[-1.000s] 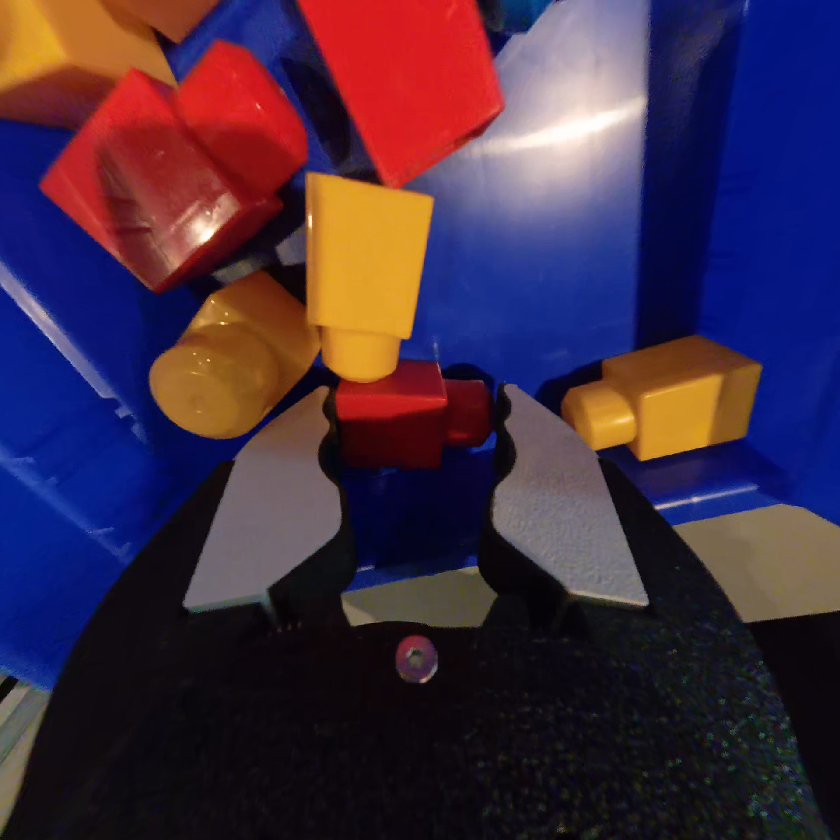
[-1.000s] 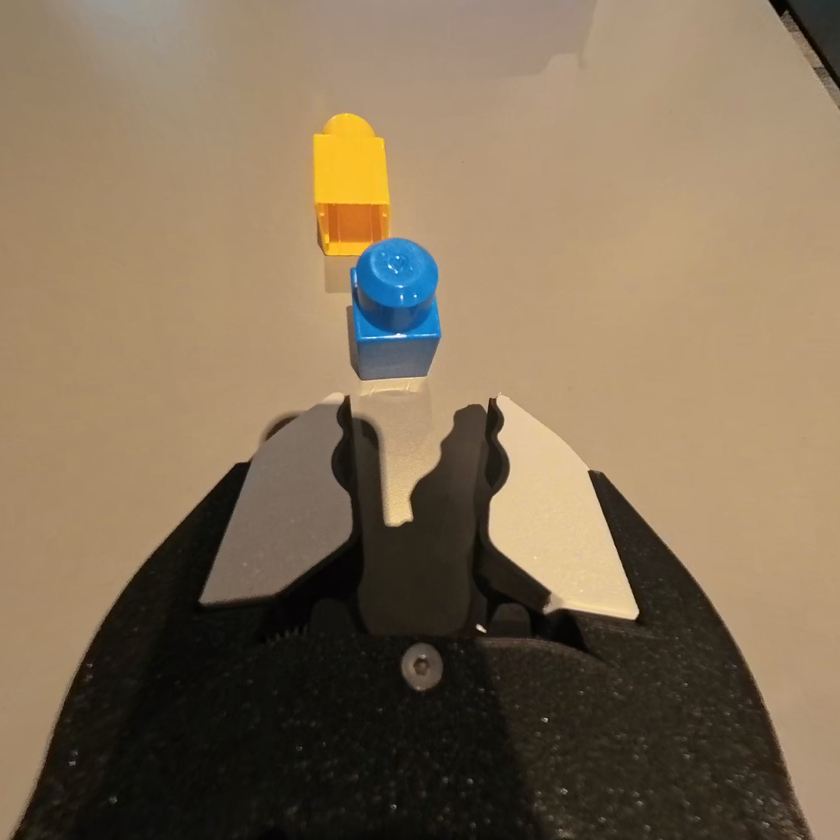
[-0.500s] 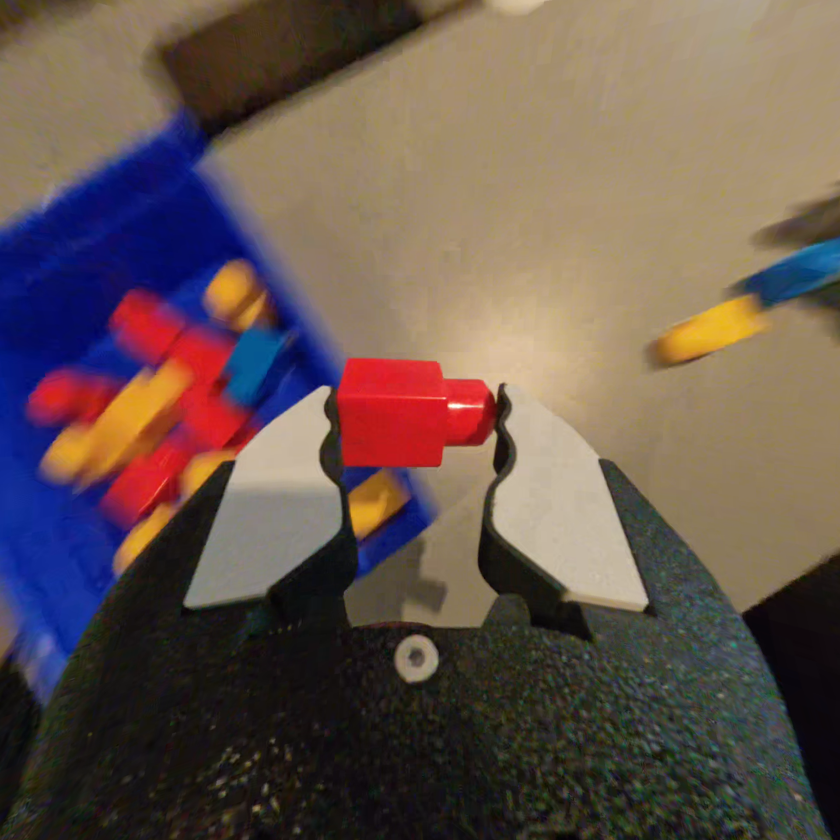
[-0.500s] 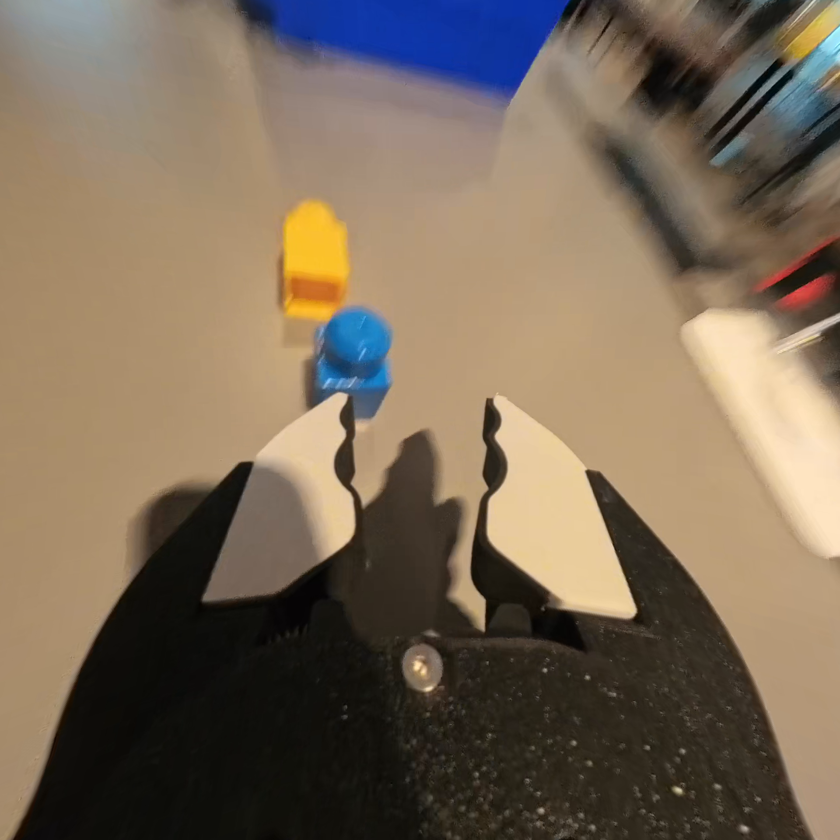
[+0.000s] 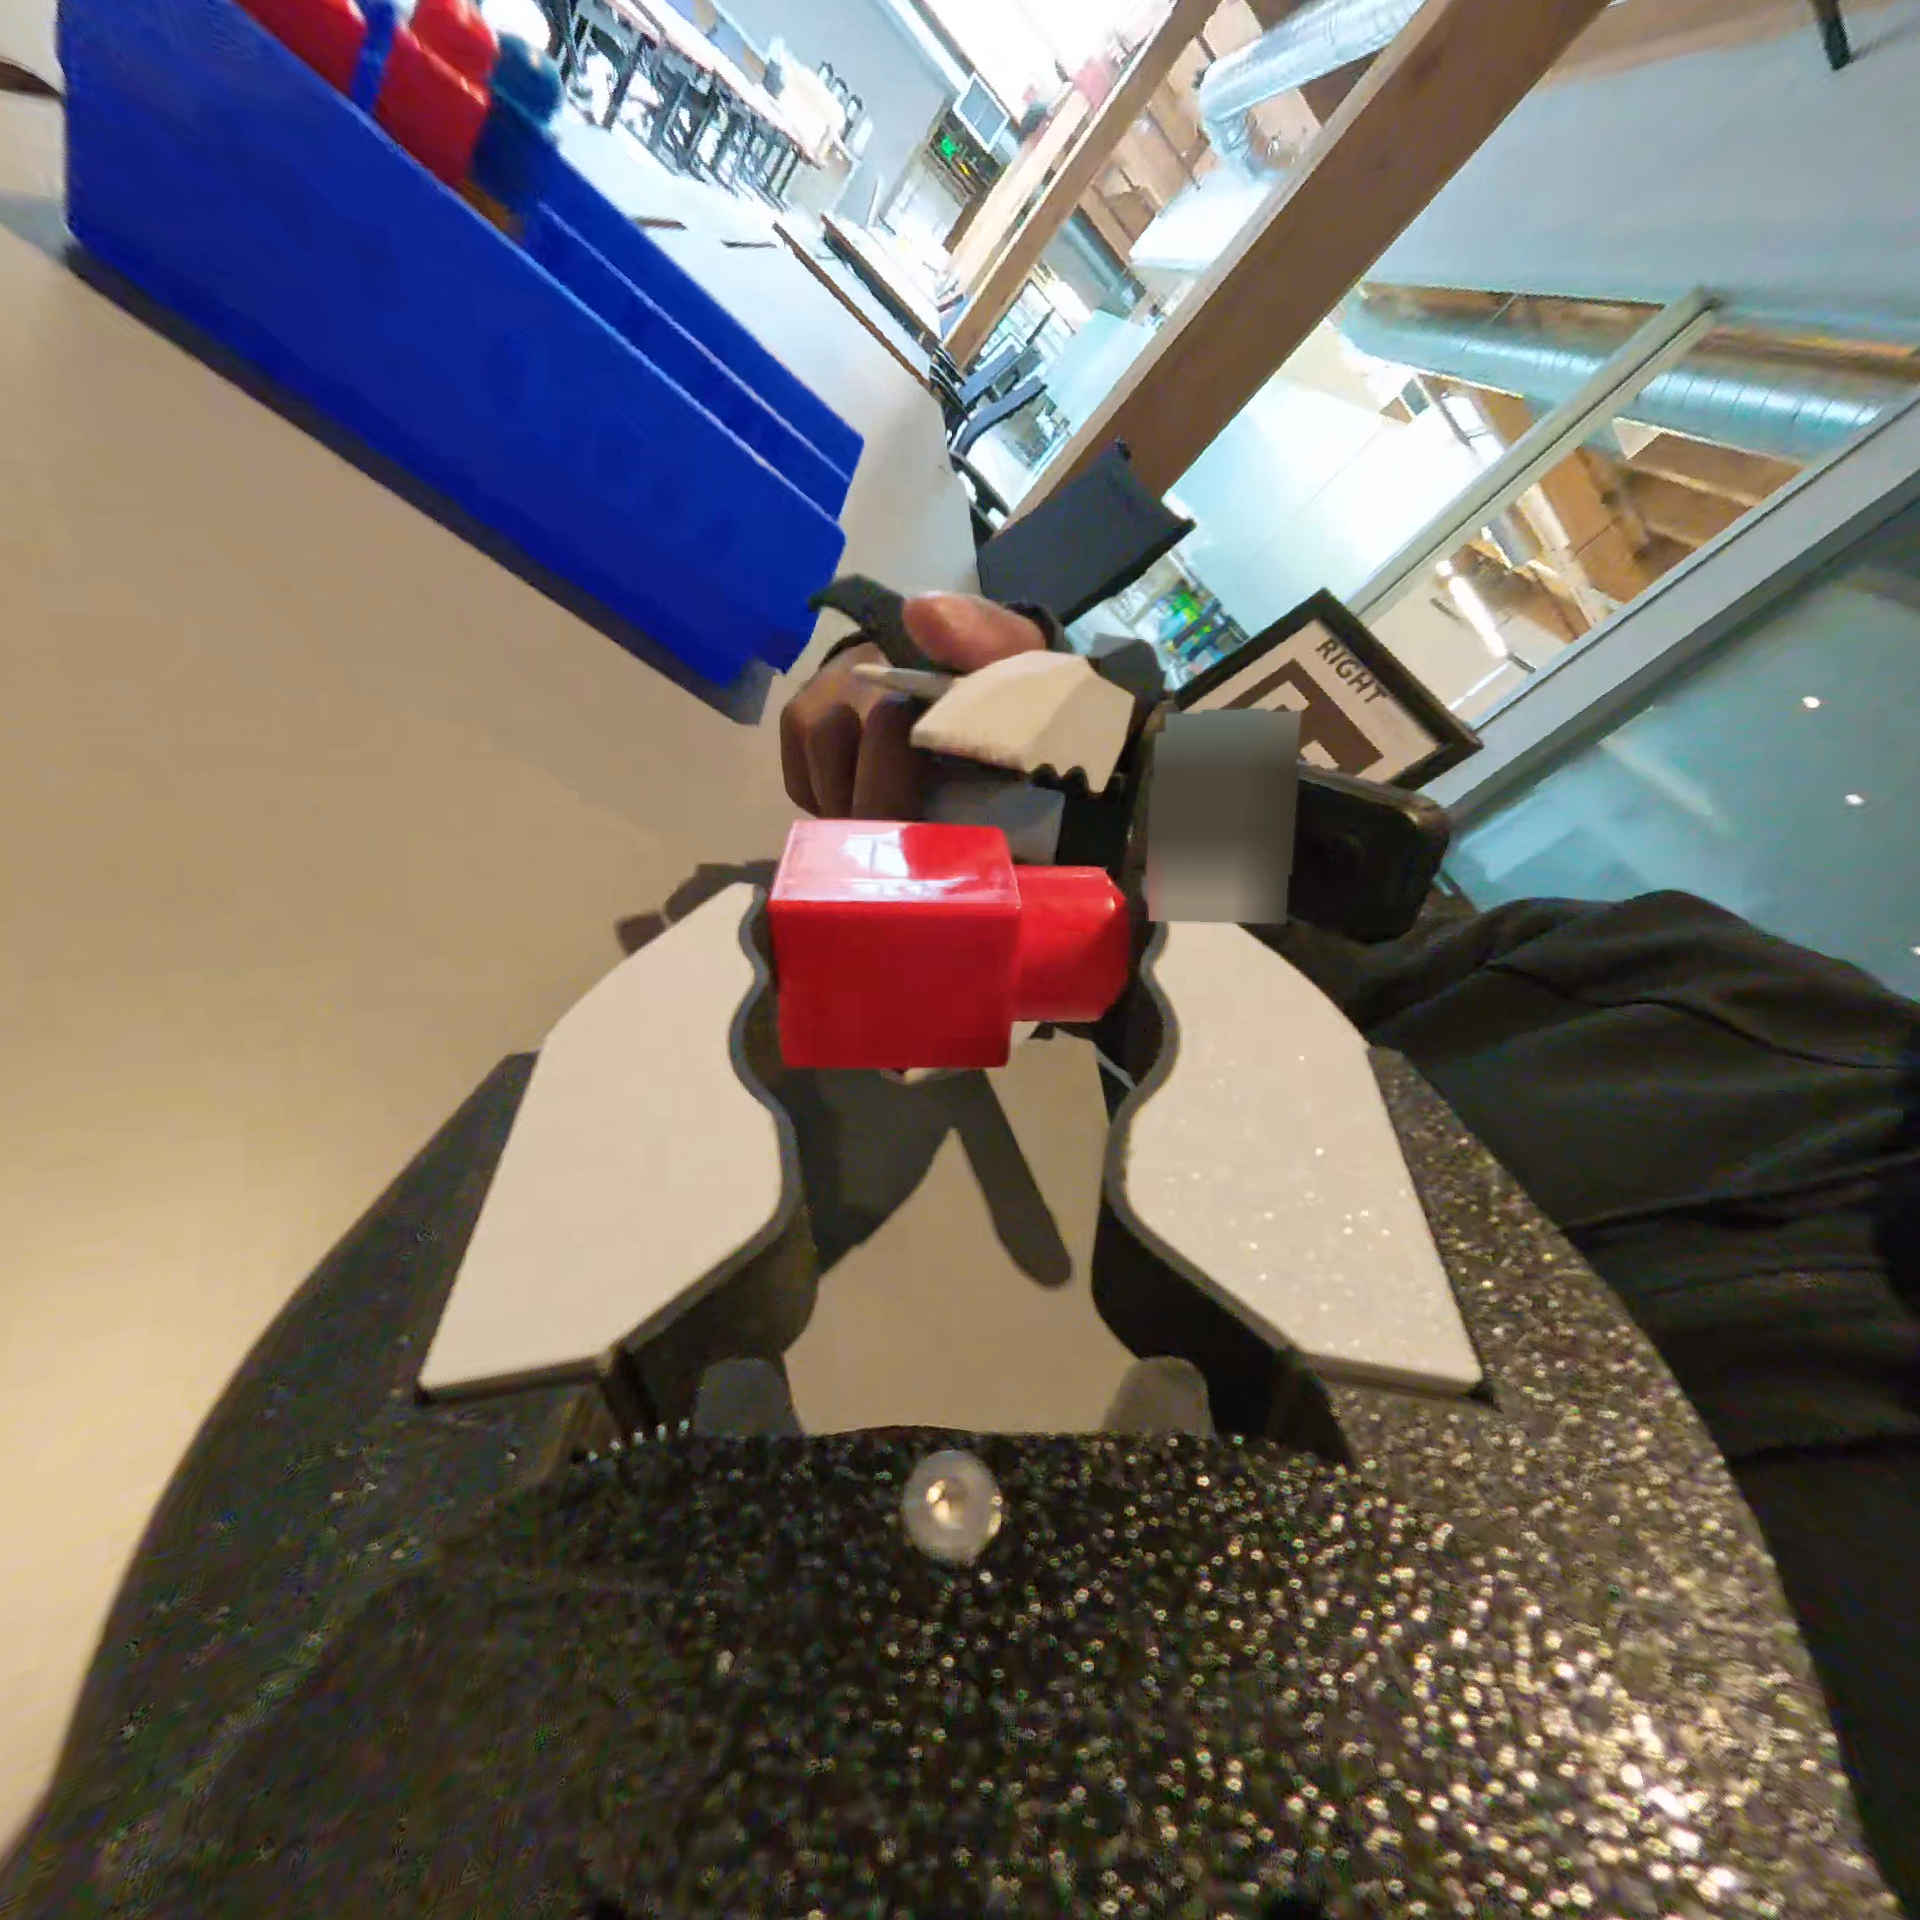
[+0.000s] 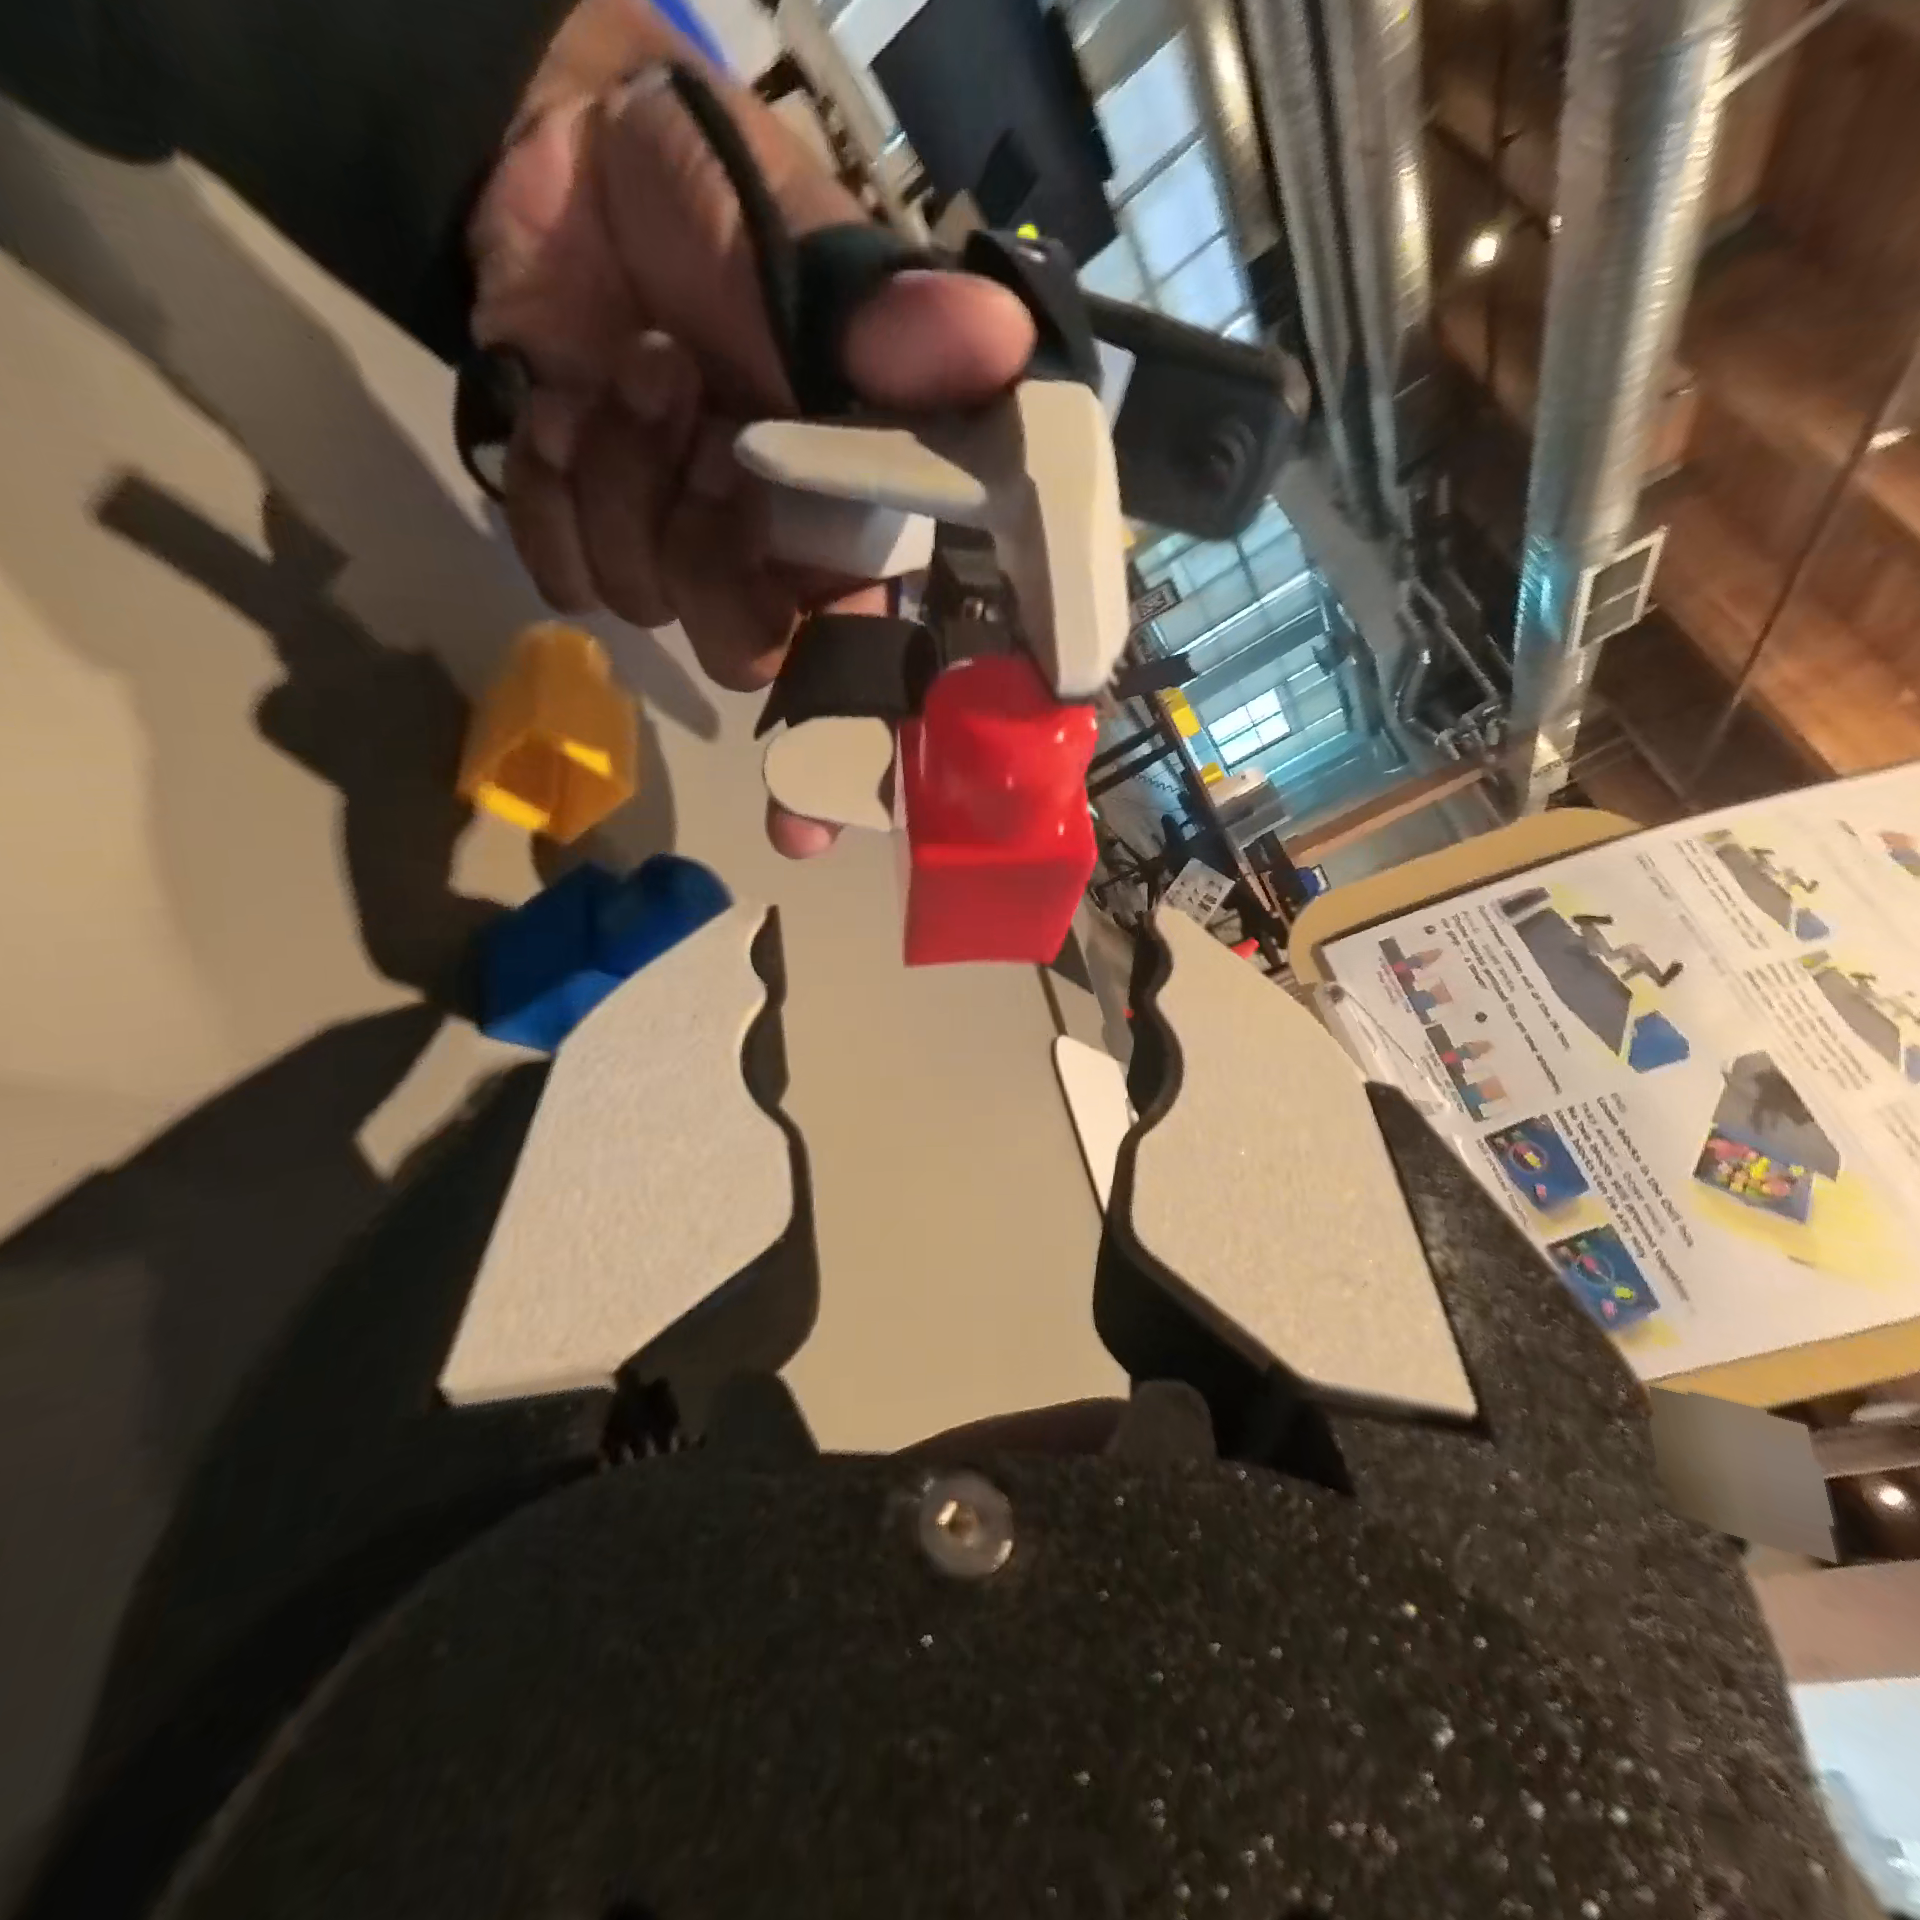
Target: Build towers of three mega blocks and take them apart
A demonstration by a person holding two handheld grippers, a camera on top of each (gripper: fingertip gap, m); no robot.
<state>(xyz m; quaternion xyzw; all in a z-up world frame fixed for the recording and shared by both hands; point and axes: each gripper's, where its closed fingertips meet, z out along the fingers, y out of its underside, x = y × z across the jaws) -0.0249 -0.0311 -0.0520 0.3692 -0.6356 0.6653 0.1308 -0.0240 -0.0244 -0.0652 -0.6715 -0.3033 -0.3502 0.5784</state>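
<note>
Left wrist view: left gripper (image 5: 945, 961) raised above the beige table (image 5: 260, 831), fingers (image 5: 644, 1122) clamped on a glossy red plastic block (image 5: 894, 966) with one round stud, block lying sideways, base against the left finger, stud tip against the right. Just beyond, right gripper (image 5: 1023, 727) in a hand (image 5: 862, 727), with a dark sleeve (image 5: 1610, 1091) at right. Far left on the table, a blue plastic bin (image 5: 416, 343) holding more red and blue blocks.

Right wrist view: right gripper (image 6: 961, 997) with fingers (image 6: 644, 1143) apart and nothing between them, red block (image 6: 992, 821) hanging just past the tips in the left gripper (image 6: 966, 748). On the table at left, a blue single-stud block (image 6: 582, 945) near, and a yellow single-stud block (image 6: 551, 748) on its side a little farther, the two close but apparently apart. At right, a printed instruction sheet (image 6: 1662, 1039) on a tan board.

Risks, as judged: grip on the rounded stud end likely to slip or let the block pivot under pressing; grippers near each other, so a clash possible; yellow block tipped over, needing righting before stacking.

Room: open table around both loose blocks; bin wall far off; sheet and board crowding the right side.
</note>
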